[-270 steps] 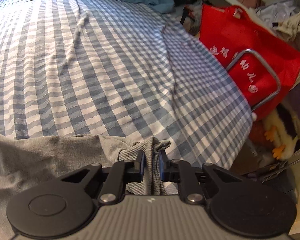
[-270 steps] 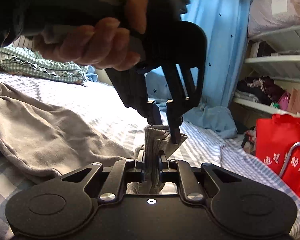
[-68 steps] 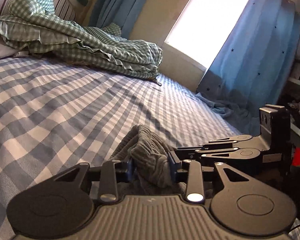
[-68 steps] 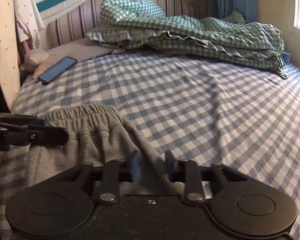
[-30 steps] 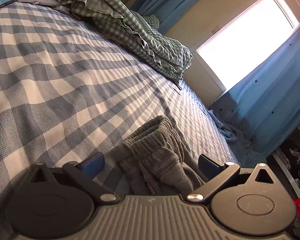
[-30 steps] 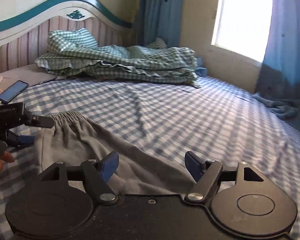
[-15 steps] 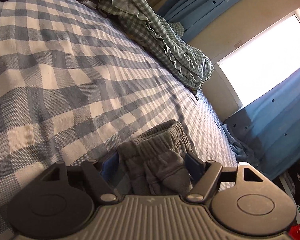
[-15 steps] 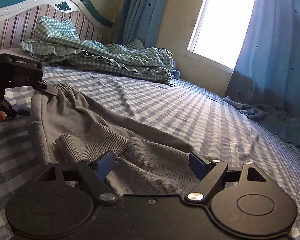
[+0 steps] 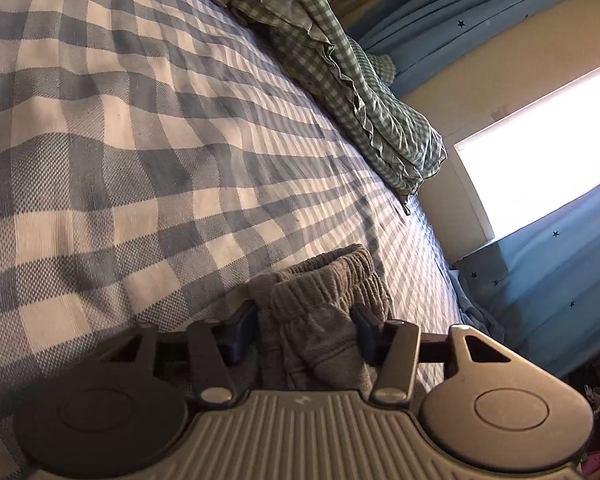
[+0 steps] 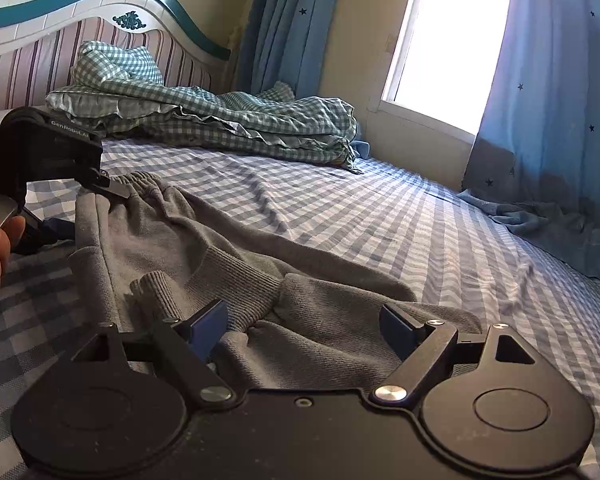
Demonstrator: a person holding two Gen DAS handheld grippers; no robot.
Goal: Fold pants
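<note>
Pants (image 10: 204, 248) lie half folded on the checked bed (image 10: 440, 232); left tool (image 9: 304, 330) has just been closing around the waistband, apparently to lift it, while right tool (image 10: 300, 326) hovers wide open, empty, over the cuffs

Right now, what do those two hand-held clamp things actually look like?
Both are black: two round discs carry hinged arms ending in blue pads. The left gripper has a grey ribbed body, the right gripper a plain black one. White lettering marks the left one's housing. No sleeves show.
</note>
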